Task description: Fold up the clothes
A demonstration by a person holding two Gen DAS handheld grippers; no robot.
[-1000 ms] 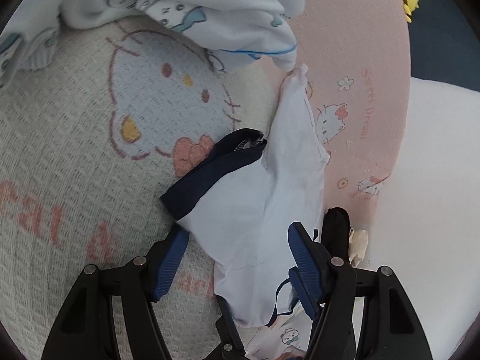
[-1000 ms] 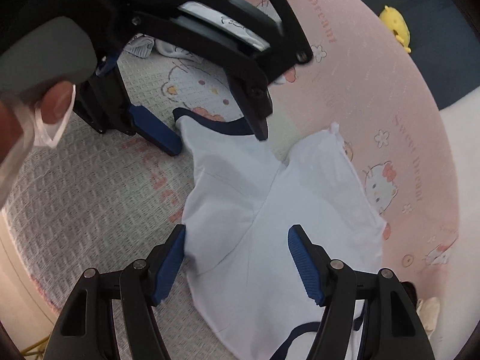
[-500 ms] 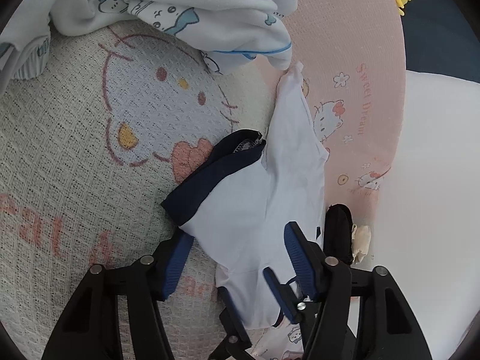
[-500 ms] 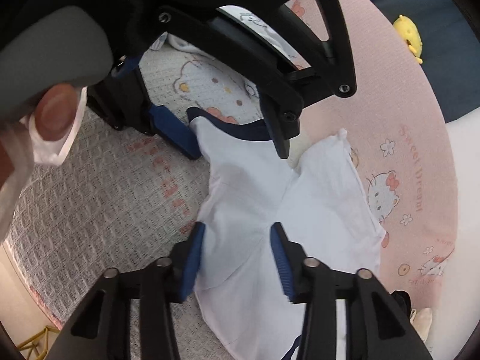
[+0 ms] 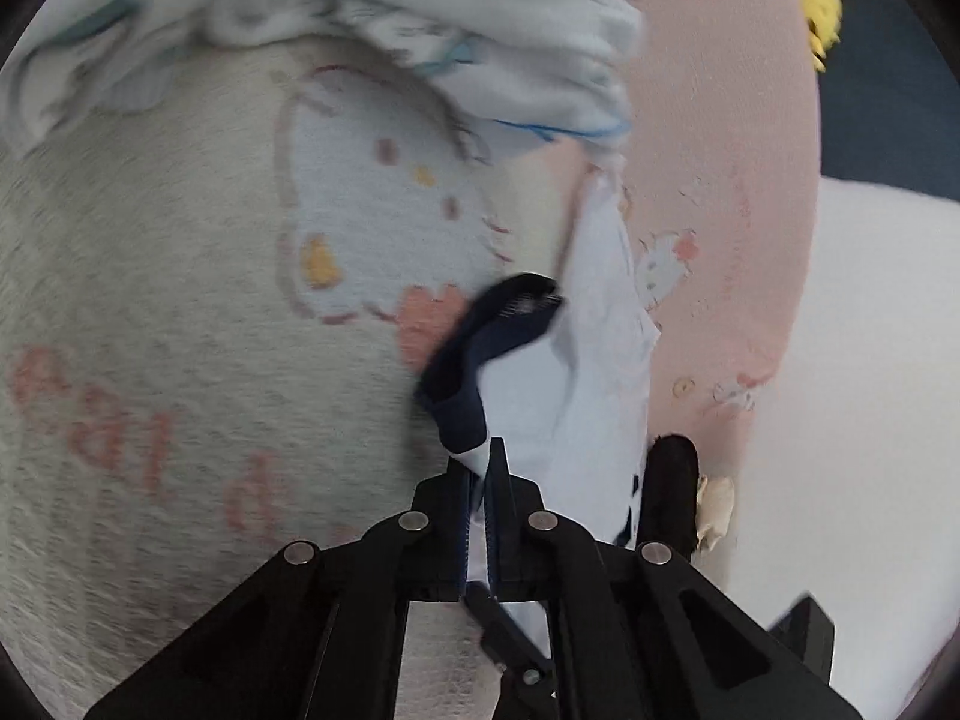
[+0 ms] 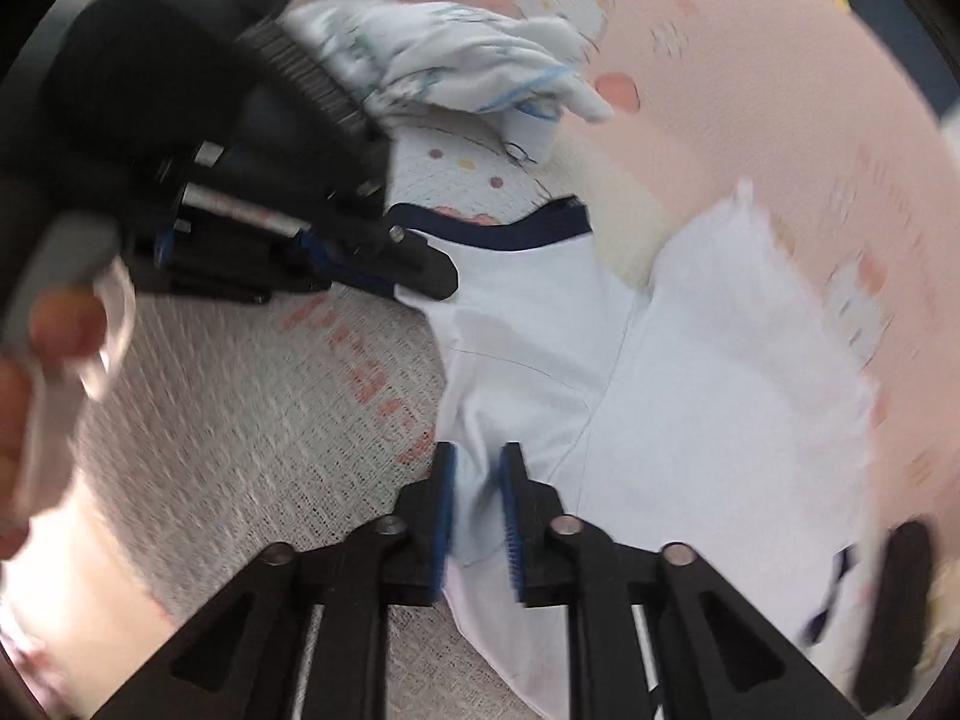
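The left gripper (image 5: 482, 480) is pinching, jaws nearly closed, the pale blue-white cotton garment (image 5: 576, 396) beside its navy ribbed trim (image 5: 480, 348). The right gripper (image 6: 477, 498) is clamping a fold of the garment's edge at six o'clock. The garment is lying on a cream waffle-weave cartoon-cat blanket (image 5: 180, 300), with a crumpled white printed clothes pile (image 5: 480, 18) at twelve o'clock.

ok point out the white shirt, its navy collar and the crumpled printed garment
white shirt (image 6: 690, 372), right wrist view, on the flat body panel
navy collar (image 5: 480, 354), left wrist view, on the folded dark band
crumpled printed garment (image 5: 480, 18), left wrist view, on the bunched middle of the heap
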